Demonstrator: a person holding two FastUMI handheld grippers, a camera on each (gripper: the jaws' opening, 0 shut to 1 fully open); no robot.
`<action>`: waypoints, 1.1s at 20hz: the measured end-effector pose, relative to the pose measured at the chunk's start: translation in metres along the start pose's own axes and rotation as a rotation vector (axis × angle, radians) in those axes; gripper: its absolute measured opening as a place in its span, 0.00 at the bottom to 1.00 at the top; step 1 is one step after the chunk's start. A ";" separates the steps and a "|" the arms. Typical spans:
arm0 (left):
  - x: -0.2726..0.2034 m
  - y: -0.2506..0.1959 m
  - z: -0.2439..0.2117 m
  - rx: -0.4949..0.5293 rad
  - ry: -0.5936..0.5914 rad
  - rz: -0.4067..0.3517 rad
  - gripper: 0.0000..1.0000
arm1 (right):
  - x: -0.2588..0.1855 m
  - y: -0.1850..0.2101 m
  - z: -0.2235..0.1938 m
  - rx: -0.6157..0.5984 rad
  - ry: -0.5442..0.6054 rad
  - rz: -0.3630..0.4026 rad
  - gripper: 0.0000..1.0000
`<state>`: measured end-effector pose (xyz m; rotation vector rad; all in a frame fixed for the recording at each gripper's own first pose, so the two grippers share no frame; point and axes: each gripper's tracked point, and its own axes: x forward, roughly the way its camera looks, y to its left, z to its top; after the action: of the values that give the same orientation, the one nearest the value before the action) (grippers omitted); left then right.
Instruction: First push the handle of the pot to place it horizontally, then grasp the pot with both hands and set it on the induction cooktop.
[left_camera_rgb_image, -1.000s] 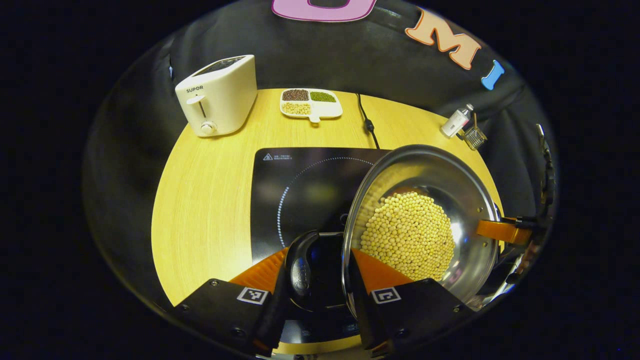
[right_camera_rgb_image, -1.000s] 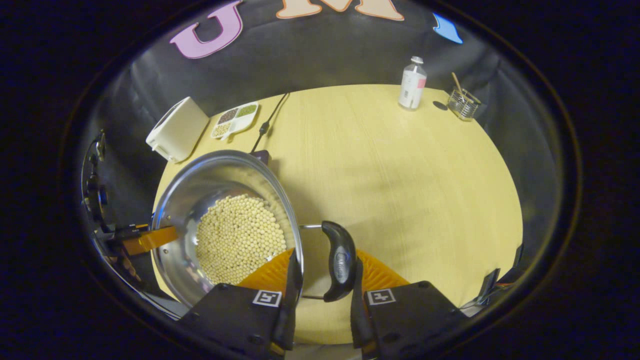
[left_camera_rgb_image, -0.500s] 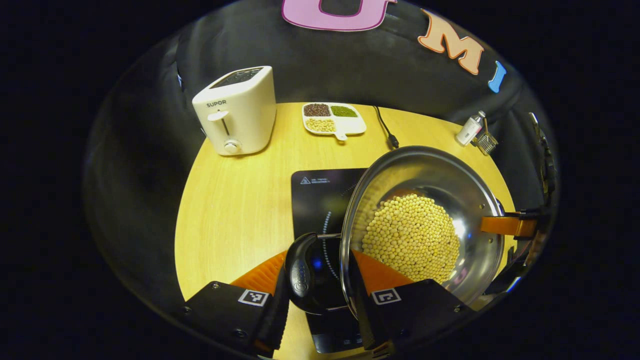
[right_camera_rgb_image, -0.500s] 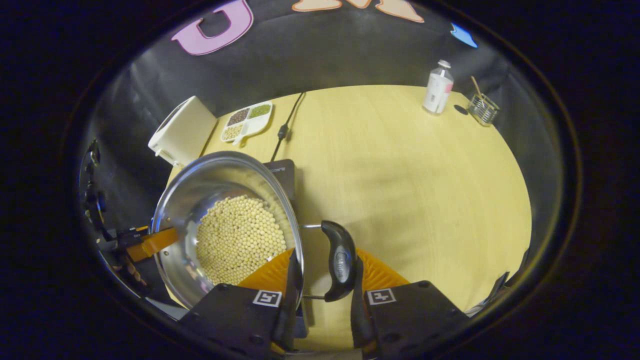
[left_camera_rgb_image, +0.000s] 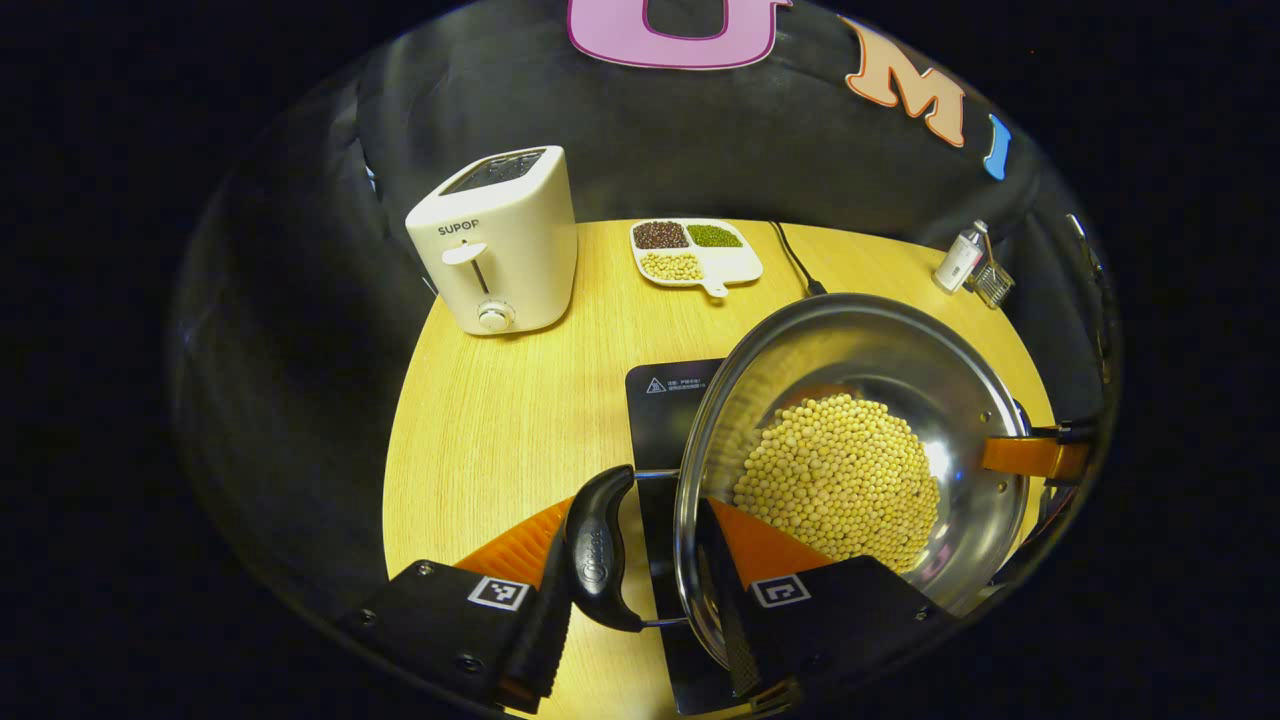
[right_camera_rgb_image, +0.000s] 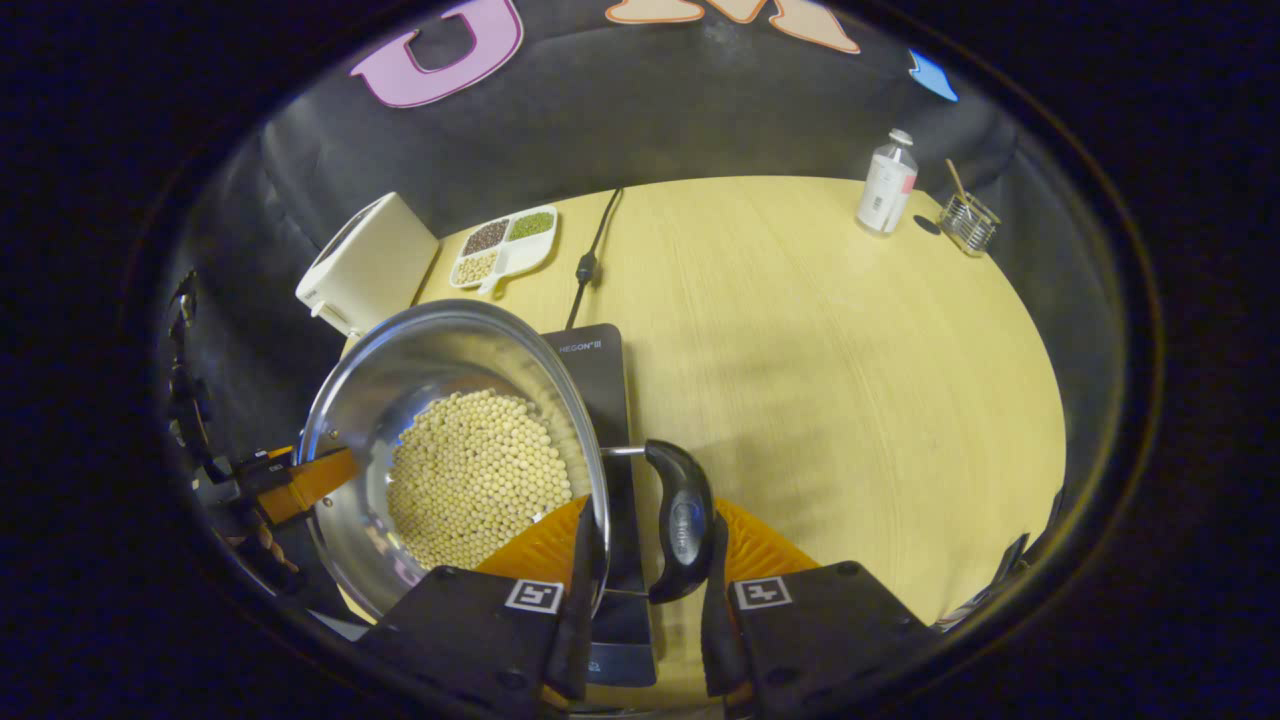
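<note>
Both tongs are clamped on the pot (left_camera_rgb_image: 850, 440) right now, one per side. The left tongs (left_camera_rgb_image: 640, 570) pinch the left handle (left_camera_rgb_image: 598, 548), with one finger outside the black grip and the other tucked inside the pot's rim. The right tongs (right_camera_rgb_image: 640, 570) do the same on the right handle (right_camera_rgb_image: 682, 520), mirrored, so the pot is held from both ends. In the left gripper view you can also spot a finger of the right tongs poking in at the far rim, and it's the same deal the other way round in the right gripper view.

The pot is steel, wide and shallow, with a big heap of soybeans (right_camera_rgb_image: 475, 478) in the bottom. It sits over the right part of the black cooktop (left_camera_rgb_image: 665, 400), covering a good chunk of it, and a strip of cooktop shows to the left and below the handle. I can't tell if the base is touching the glass or just above it.

At the back of the yellow counter (right_camera_rgb_image: 850, 400) are a white toaster (left_camera_rgb_image: 495, 245) on the left, a divided dish (left_camera_rgb_image: 695, 255) with three sorts of beans beside it, and the cooktop's cord (right_camera_rgb_image: 590, 250) trailing off toward the wall. Way over in the far right corner there's a small bottle (right_camera_rgb_image: 885, 185) and, just beside it, a little wire holder (right_camera_rgb_image: 965, 222) with a stick in it.
</note>
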<state>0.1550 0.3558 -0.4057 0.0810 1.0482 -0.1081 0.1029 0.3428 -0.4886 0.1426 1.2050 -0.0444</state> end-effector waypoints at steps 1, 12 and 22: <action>0.000 0.000 -0.002 0.008 0.010 0.003 0.67 | 0.002 -0.001 0.000 -0.002 -0.002 0.001 0.41; -0.024 0.007 0.010 0.014 -0.057 0.065 0.72 | -0.009 0.004 0.011 0.000 -0.048 0.063 0.67; -0.082 -0.025 0.048 0.066 -0.271 0.108 0.78 | -0.065 -0.041 0.032 -0.047 -0.199 0.045 0.96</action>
<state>0.1525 0.3294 -0.3107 0.1771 0.7677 -0.0537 0.1043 0.2954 -0.4202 0.1211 1.0034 0.0085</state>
